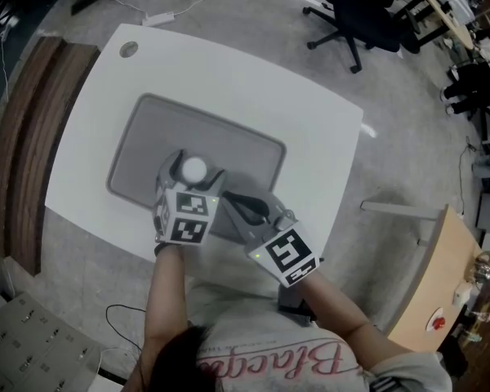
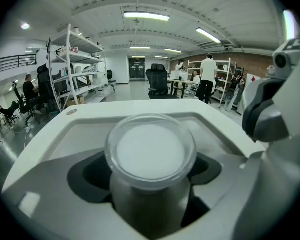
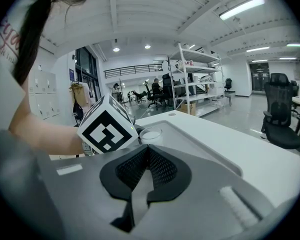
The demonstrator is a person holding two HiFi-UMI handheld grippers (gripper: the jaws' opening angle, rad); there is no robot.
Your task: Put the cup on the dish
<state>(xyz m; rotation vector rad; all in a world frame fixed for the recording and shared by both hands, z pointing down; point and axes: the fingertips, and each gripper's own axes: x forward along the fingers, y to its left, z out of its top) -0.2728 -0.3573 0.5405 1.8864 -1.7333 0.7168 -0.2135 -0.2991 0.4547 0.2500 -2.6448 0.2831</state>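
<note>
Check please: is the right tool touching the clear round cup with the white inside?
Apart. The right gripper view shows the right tool shut on nothing, and the clear round cup stands well beyond its tips.

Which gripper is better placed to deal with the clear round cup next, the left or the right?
Left, probably. The clear round cup stands between the left gripper's open jaws, over the grey rectangular tray. The right gripper is shut and empty, beside it.
</note>
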